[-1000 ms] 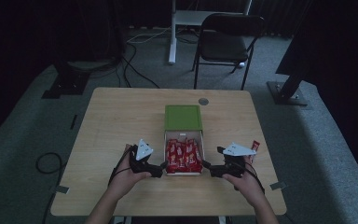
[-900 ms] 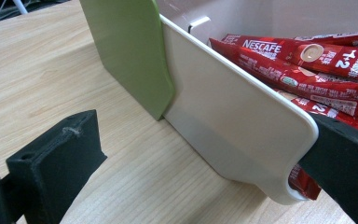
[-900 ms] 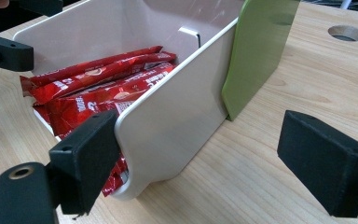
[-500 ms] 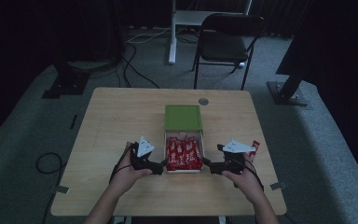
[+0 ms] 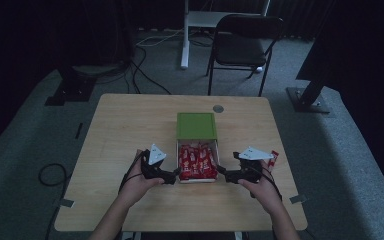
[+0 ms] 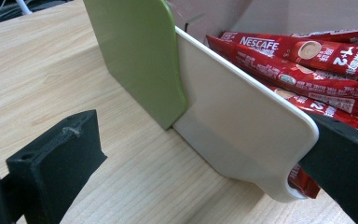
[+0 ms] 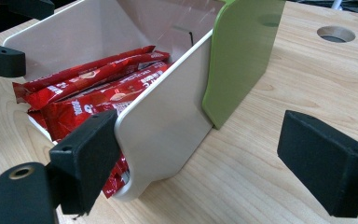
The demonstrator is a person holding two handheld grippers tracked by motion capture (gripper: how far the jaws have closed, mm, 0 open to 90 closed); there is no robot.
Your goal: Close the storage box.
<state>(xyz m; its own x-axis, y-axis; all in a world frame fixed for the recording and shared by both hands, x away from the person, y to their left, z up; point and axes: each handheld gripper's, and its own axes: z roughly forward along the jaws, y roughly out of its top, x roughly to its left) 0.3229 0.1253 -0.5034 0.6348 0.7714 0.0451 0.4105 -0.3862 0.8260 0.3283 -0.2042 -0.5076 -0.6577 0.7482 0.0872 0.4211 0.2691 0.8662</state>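
Observation:
A green box point(image 5: 196, 125) sits mid-table with its white drawer point(image 5: 198, 180) slid out toward me, full of red Nescafe sachets point(image 5: 197, 160). My left gripper point(image 5: 172, 176) is open at the drawer's left side. It straddles the white side wall point(image 6: 233, 126), one jaw outside on the wood and one inside by the sachets point(image 6: 303, 56). My right gripper point(image 5: 223, 172) is open and straddles the right wall point(image 7: 168, 116) the same way, with its inner jaw against the sachets point(image 7: 98, 88). The green casing point(image 7: 242, 51) rises just past the wall.
A red sachet-like item point(image 5: 274, 157) lies on the wooden table point(image 5: 130, 125) by my right hand. A round cable hole point(image 5: 218, 108) sits behind the box. A black chair point(image 5: 245, 45) and stand bases are on the floor beyond.
Both grippers and the drawer's front edge have crept slightly away from me, toward the green box. The box itself has stayed put.

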